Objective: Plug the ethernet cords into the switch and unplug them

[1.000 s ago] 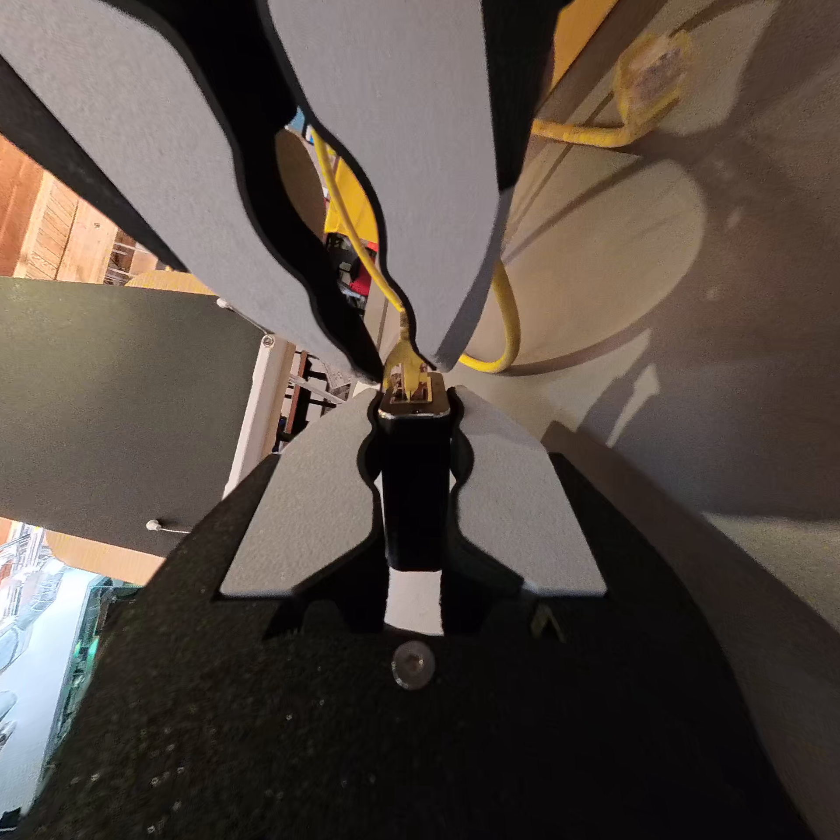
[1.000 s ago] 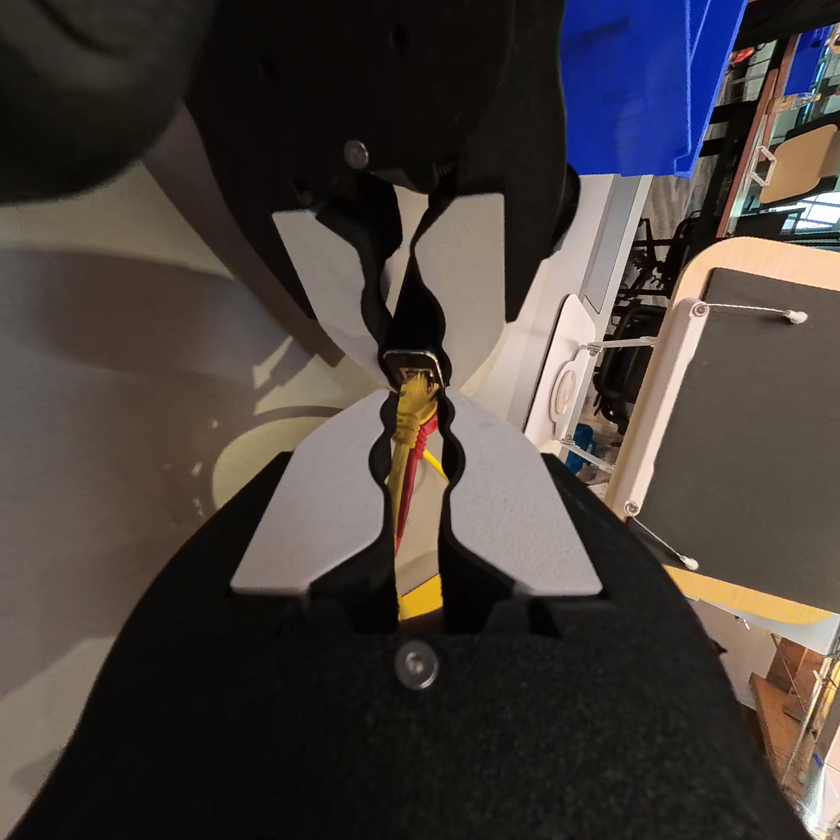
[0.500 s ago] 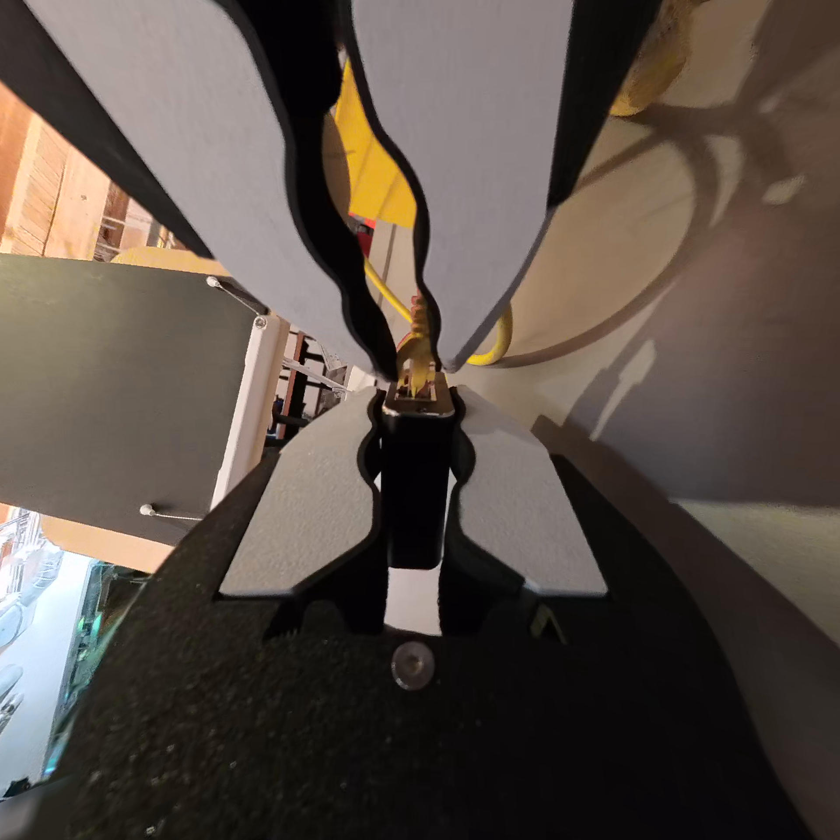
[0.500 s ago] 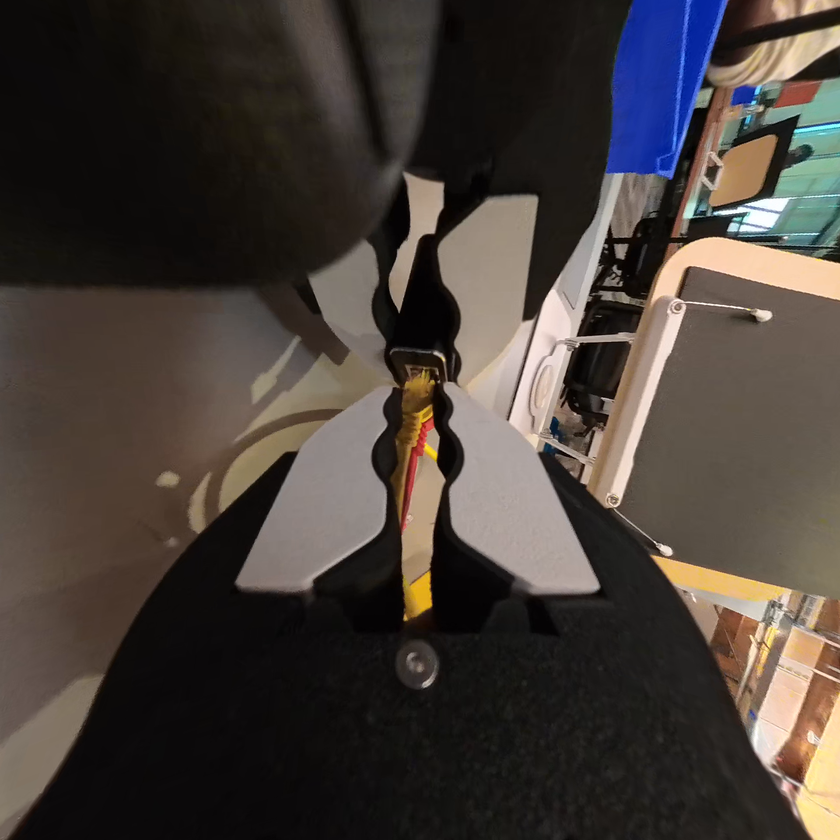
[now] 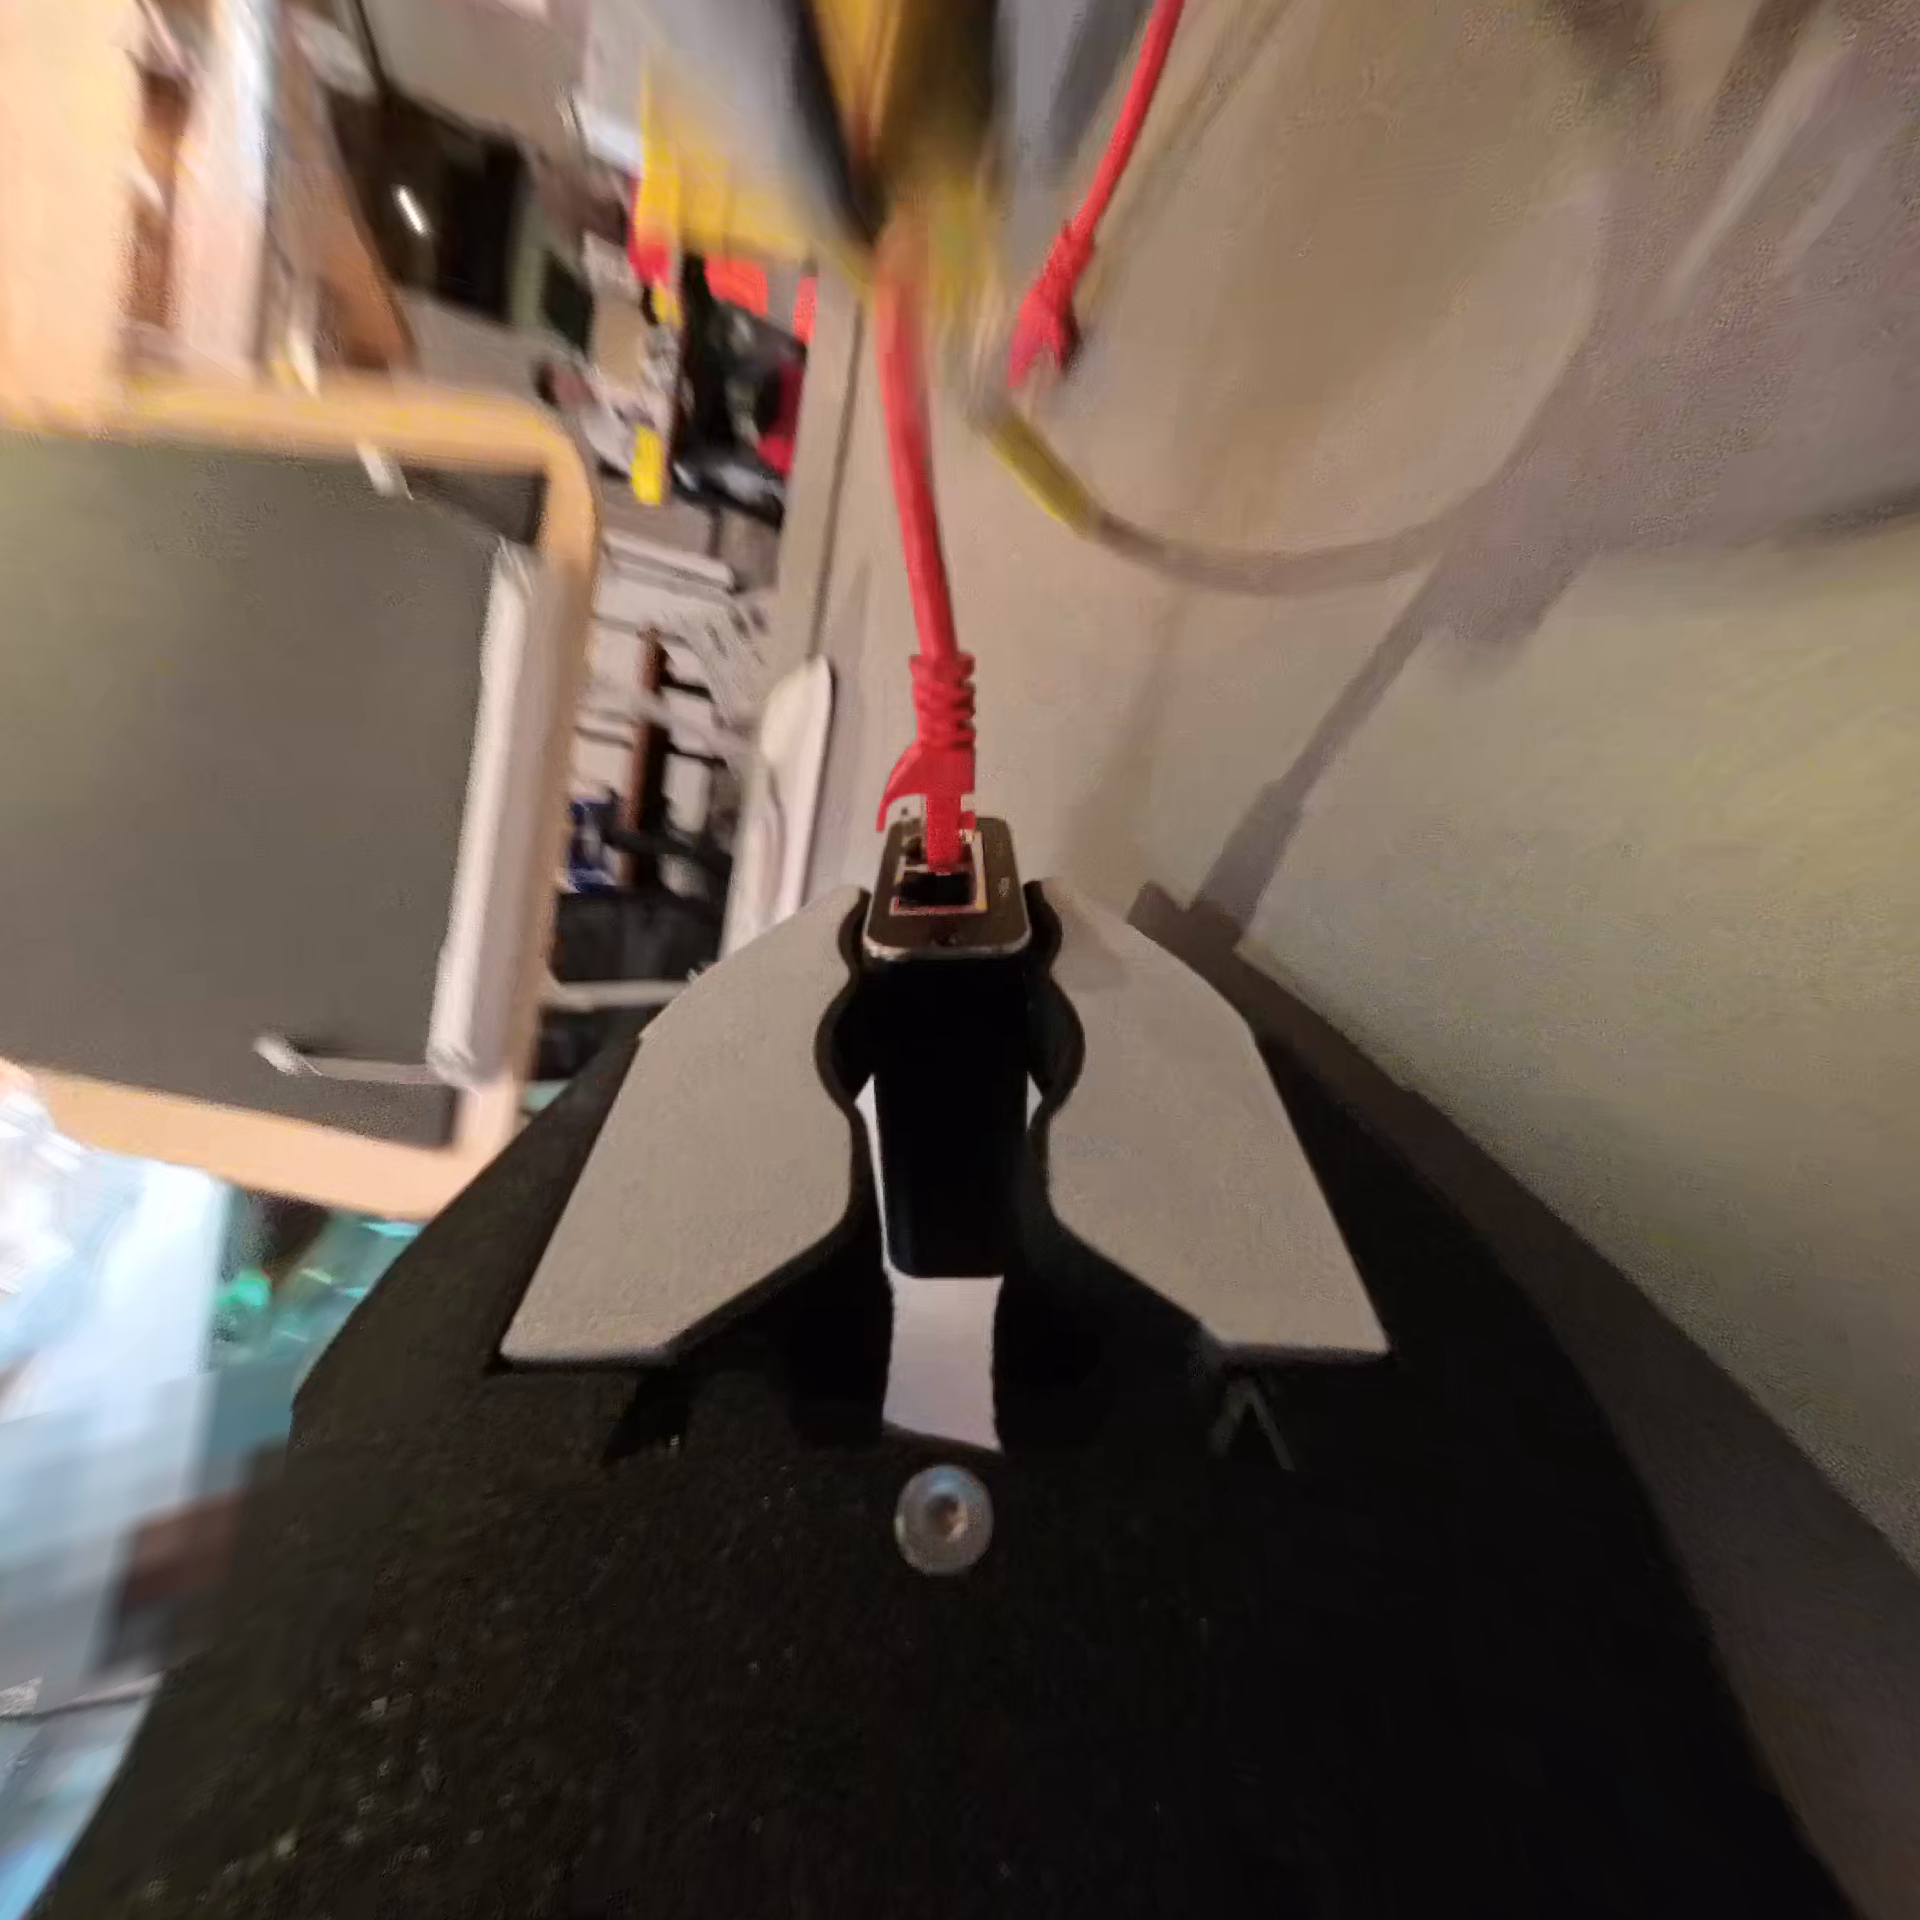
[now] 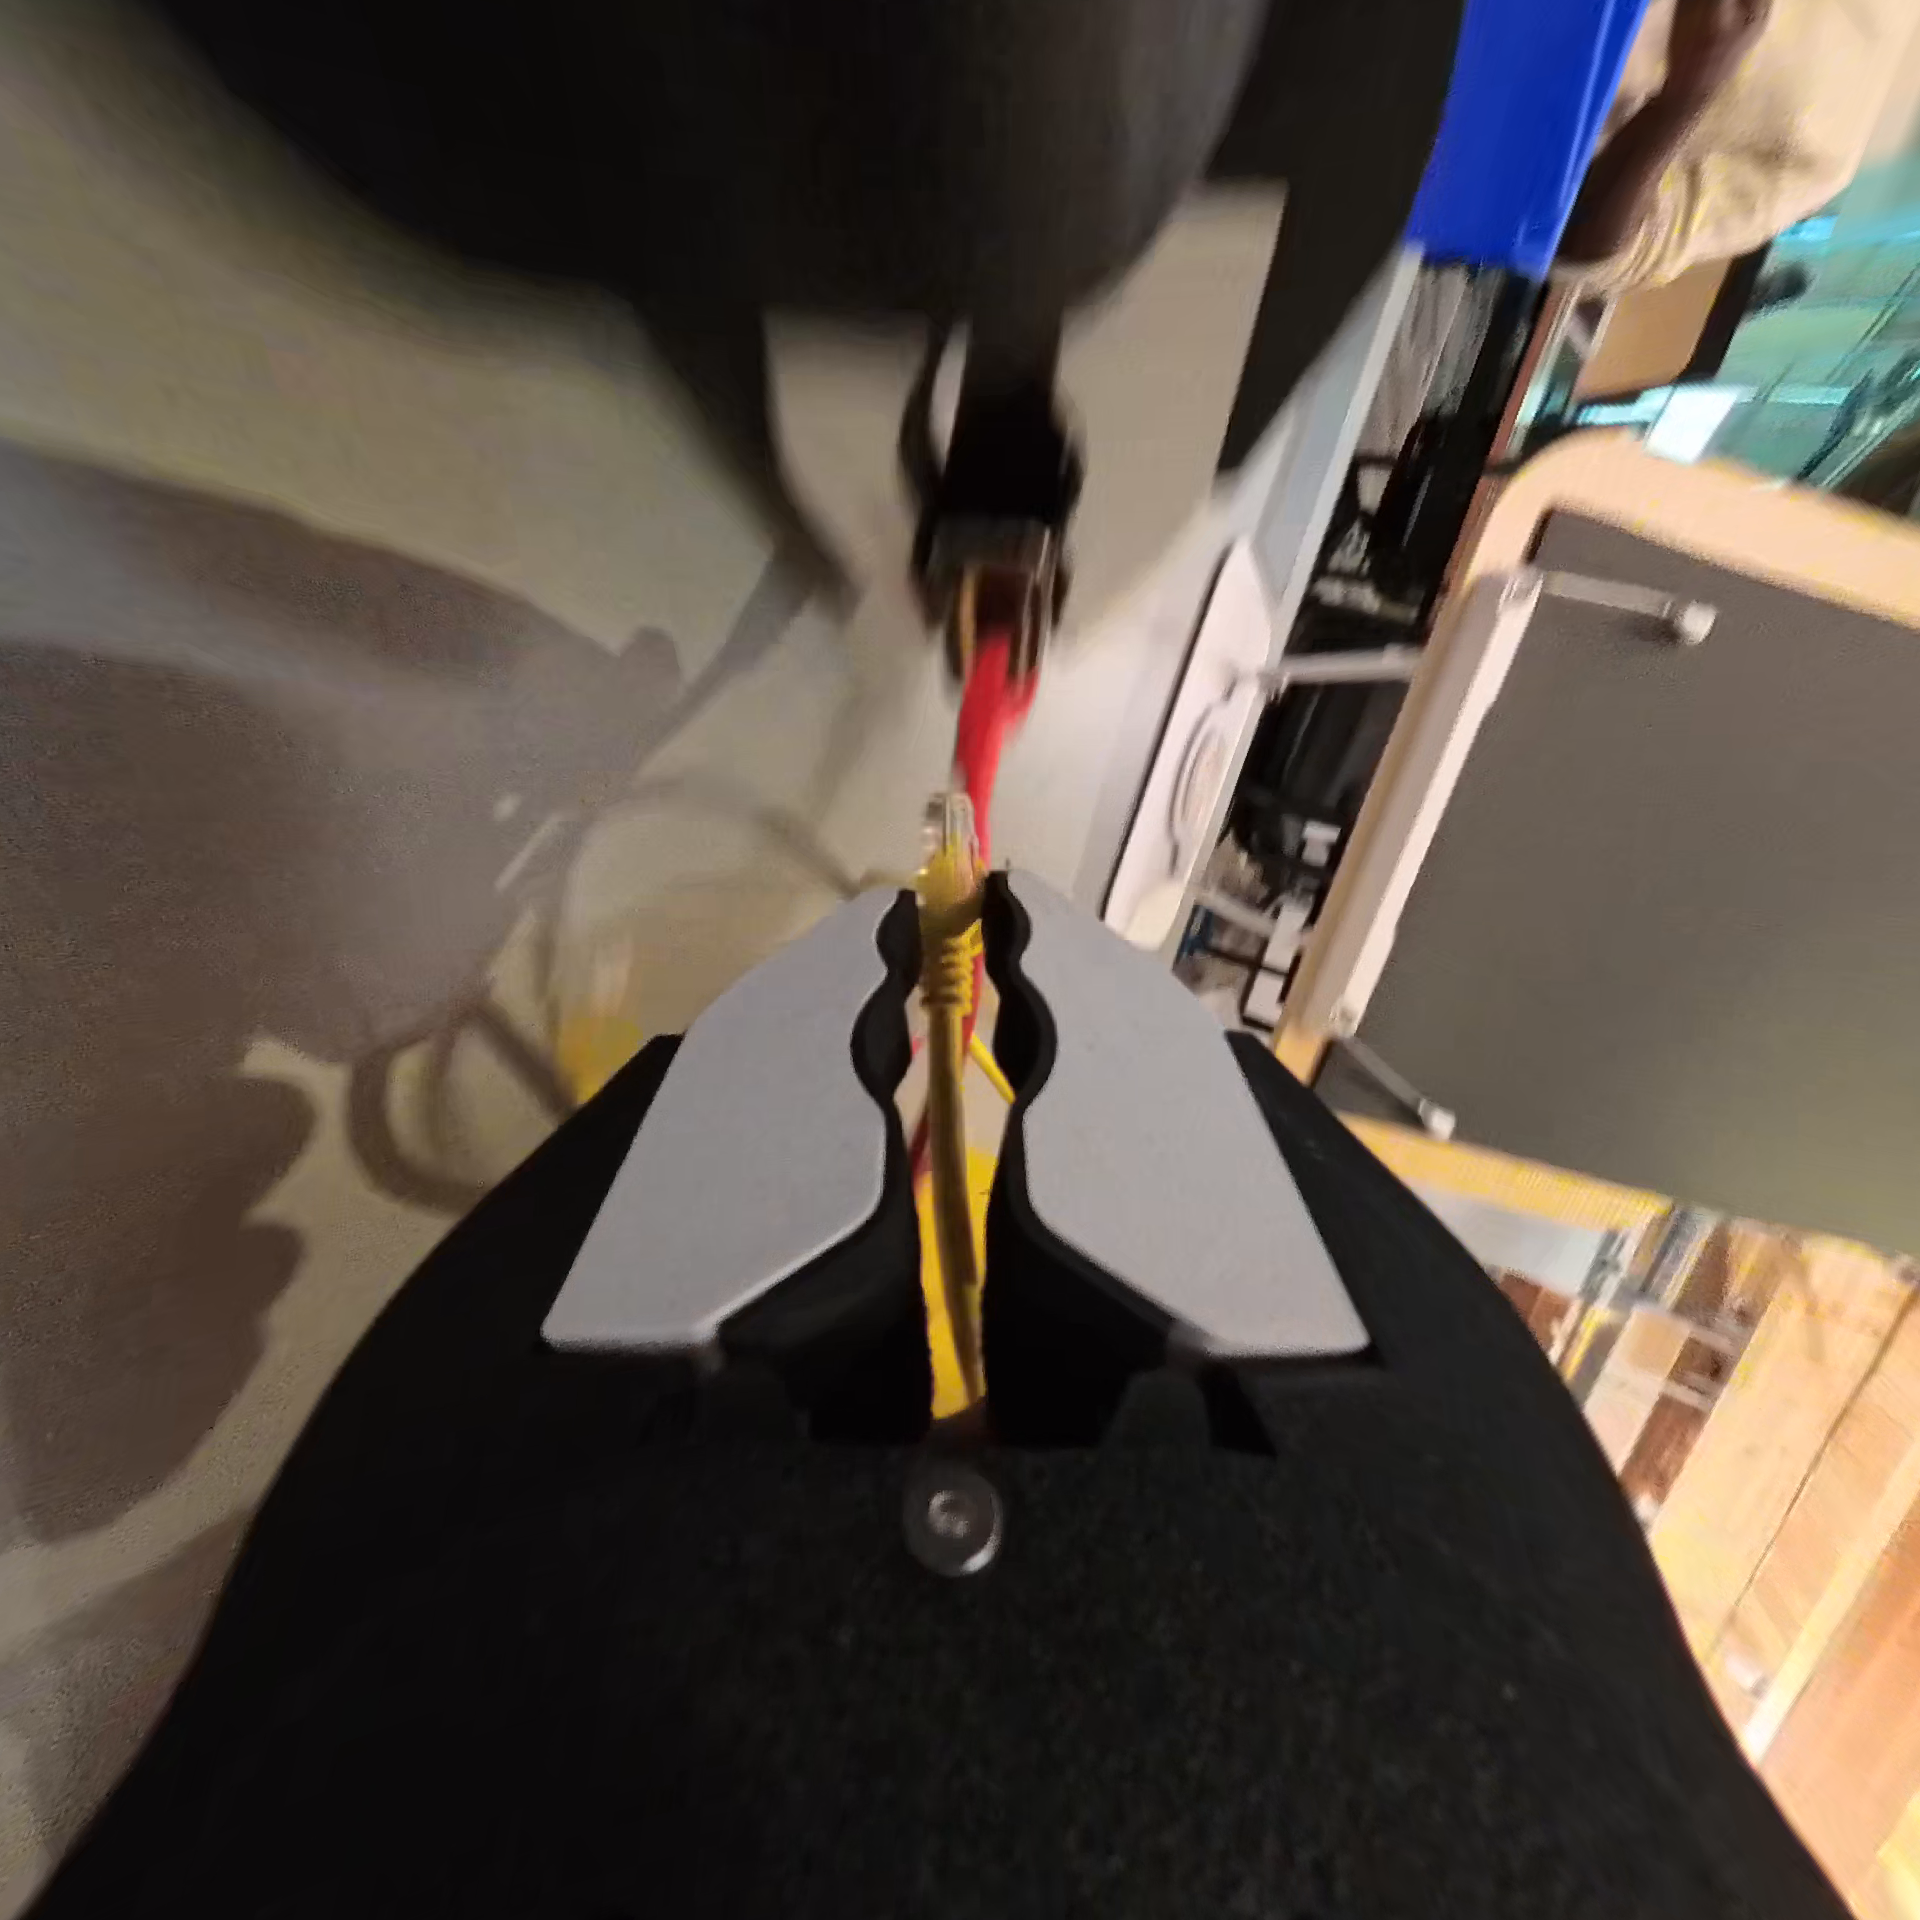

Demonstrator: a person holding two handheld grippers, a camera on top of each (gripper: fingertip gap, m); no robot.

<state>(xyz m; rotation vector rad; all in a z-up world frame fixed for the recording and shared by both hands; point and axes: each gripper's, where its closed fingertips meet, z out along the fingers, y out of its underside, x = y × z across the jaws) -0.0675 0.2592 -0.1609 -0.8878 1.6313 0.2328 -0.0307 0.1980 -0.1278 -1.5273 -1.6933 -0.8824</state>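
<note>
My left gripper (image 5: 948, 914) is shut on the black switch (image 5: 943, 1081), held end-on in the air. A red ethernet cord (image 5: 925, 582) is plugged into its far port; the near port (image 5: 930, 889) is open. My right gripper (image 6: 951, 904) is shut on the yellow ethernet cord (image 6: 951, 1049), whose clear plug (image 6: 951, 821) sticks out free past the fingertips. In the right wrist view the switch (image 6: 992, 520) is blurred and farther off, with the red cord (image 6: 987, 717) hanging from it. The right gripper shows as a yellow blur (image 5: 914, 156) at the top of the left wrist view.
A beige table top (image 5: 1558, 831) lies alongside, with another red plug (image 5: 1049, 312) and a cord loop (image 5: 1195, 540) on it. A dark panel with a wooden rim (image 5: 260, 748) stands to the side. A person's sleeve (image 6: 1714, 135) shows at top right.
The yellow plug has come out of the switch. My right gripper has pulled back with the cord, and the two grippers now stand well apart. Both views are motion-blurred.
</note>
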